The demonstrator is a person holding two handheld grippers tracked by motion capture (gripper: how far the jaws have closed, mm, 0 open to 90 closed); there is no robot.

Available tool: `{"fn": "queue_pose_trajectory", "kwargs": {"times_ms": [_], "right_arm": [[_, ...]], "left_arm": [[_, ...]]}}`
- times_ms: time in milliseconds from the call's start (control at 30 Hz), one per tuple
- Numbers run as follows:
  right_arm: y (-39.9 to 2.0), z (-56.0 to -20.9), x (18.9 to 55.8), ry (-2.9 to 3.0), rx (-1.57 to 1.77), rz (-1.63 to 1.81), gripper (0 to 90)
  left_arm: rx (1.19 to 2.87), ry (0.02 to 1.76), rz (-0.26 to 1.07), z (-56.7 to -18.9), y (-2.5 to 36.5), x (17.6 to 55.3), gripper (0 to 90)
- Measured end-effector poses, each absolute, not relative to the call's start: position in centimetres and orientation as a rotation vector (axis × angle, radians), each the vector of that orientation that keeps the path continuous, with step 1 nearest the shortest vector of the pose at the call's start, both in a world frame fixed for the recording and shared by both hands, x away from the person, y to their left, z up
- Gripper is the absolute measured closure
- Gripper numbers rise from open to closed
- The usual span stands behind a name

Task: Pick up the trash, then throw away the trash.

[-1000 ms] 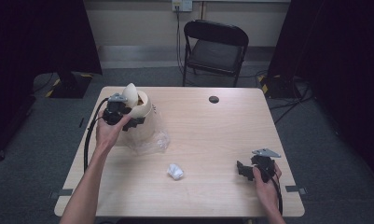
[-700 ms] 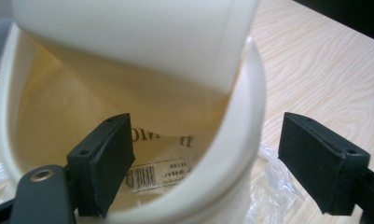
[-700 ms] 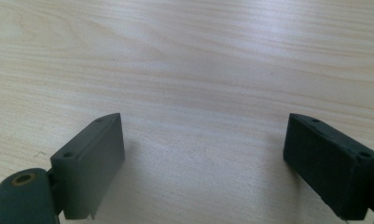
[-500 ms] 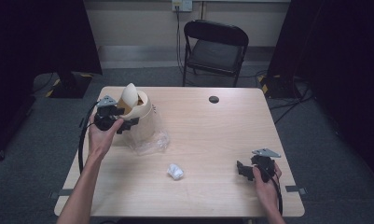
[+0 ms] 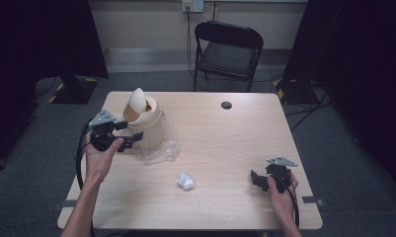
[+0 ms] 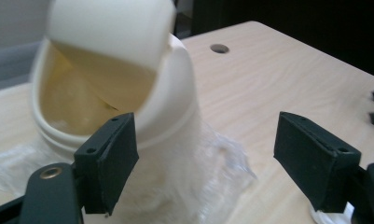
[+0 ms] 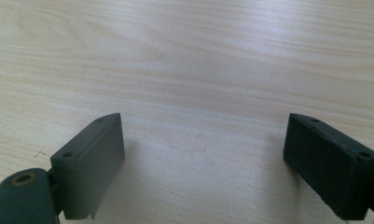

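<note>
The small cream plastic bin with a swing lid (image 5: 145, 121) stands at the far left of the pale wooden tabletop (image 5: 225, 143), its lid tipped so the opening gapes toward the left gripper (image 5: 120, 134). Around its base and spilling to the right lies a crumpled clear plastic bag (image 5: 161, 148), touching the bin. The left gripper is just beside the bin; in the left gripper view its black fingers (image 6: 107, 161) are spread wide, released and gripping nothing, with the bin's rim (image 6: 114, 121) and the bag (image 6: 208, 163) between and beyond them.

The bin looks light and stiff, a hollow shell that would slide or topple if nudged hard; I'd take it by the body or rim, not by the lid, which pivots freely and gives no firm hold. The bag is soft, thin and slippery: it will crush and slip, so a pinch on a bunched fold seems best.

Nearer the front, about mid-table, sits a small white crumpled wad of paper (image 5: 185, 181), well apart from the bin; very light, easily squashed. A small dark round disc (image 5: 226, 104) sits near the far edge. The right gripper (image 5: 258, 178) rests low at the front right, its fingers (image 7: 89, 161) also parted over bare wood. Nothing stands between the wad and the bin except the bag's loose folds. Beyond the table stands a black folding chair (image 5: 228, 52).
</note>
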State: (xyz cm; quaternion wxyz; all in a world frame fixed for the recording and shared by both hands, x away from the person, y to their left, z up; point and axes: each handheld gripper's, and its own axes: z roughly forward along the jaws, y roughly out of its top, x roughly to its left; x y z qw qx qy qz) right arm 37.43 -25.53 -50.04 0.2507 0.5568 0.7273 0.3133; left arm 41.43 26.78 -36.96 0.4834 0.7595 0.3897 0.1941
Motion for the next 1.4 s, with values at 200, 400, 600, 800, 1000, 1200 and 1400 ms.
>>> {"fn": "queue_pose_trajectory", "kwargs": {"times_ms": [200, 400, 600, 800, 1000, 1200, 1400], "right_arm": [[-25.5, -50.0, 37.4, 1.979, 1.516, 0.853, 11.6], [-25.5, -50.0, 37.4, 1.980, 1.516, 0.853, 11.6], [-25.5, -50.0, 37.4, 1.980, 1.515, 0.853, 11.5], [-25.5, -50.0, 37.4, 1.979, 1.516, 0.853, 11.6], [-25.5, -50.0, 37.4, 1.979, 1.516, 0.853, 11.6], [-25.5, -50.0, 37.4, 1.980, 1.515, 0.853, 11.6], [-25.5, -50.0, 37.4, 1.980, 1.515, 0.853, 11.6]], "left_arm": [[1.865, 0.947, 0.455, -38.9, 25.9, 39.8, 22.0], [1.901, 0.925, 0.441, -40.2, 24.9, 38.5, 22.8], [1.937, 0.900, 0.401, -41.2, 24.1, 37.3, 22.8], [1.983, 0.920, 0.357, -43.2, 22.8, 36.2, 25.7], [2.043, 0.875, 0.308, -44.8, 21.1, 35.2, 26.3], [2.082, 0.791, 0.193, -45.7, 17.8, 35.1, 32.1], [2.131, 0.751, 0.202, -46.3, 15.6, 35.4, 36.7]]}}
